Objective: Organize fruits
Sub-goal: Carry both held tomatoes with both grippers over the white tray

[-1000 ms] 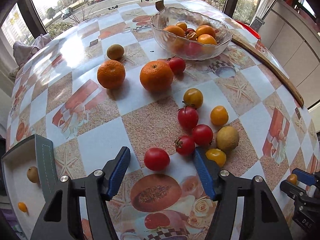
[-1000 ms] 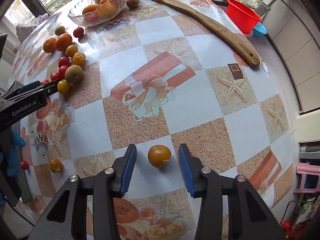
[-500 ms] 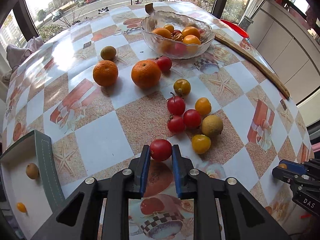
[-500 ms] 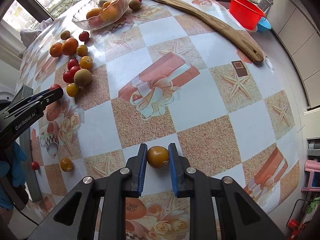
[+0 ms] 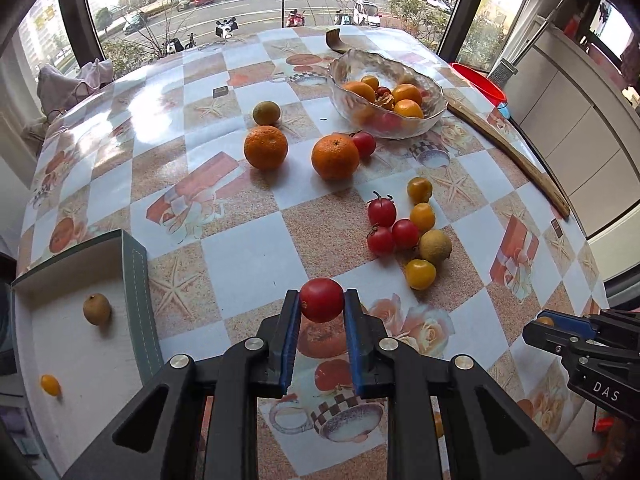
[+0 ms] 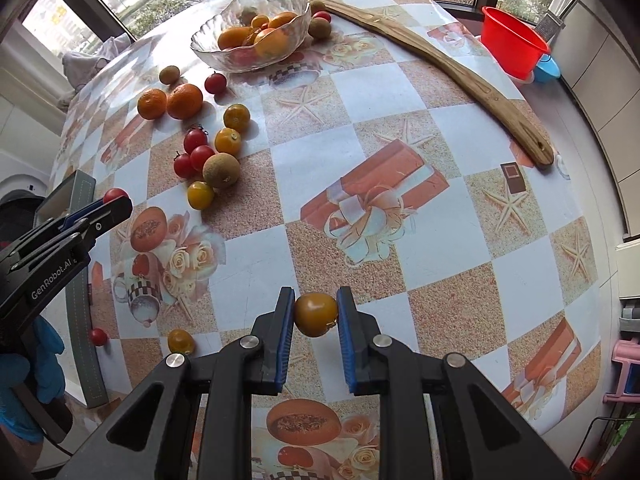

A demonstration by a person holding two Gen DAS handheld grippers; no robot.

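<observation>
while steeply down-tilted, both tomato-clamping grippers (image 5: 322,306) (image 6: 316,314)

Both grippers are black plastic with blue pads (image 5: 290,340) and silver screws (image 6: 250,342); one reads "GenRobot.AI". A blue glove (image 6: 40,376) covers the hand.

Red basin (image 6: 514,42), curved wooden board (image 6: 440,60)
</observation>
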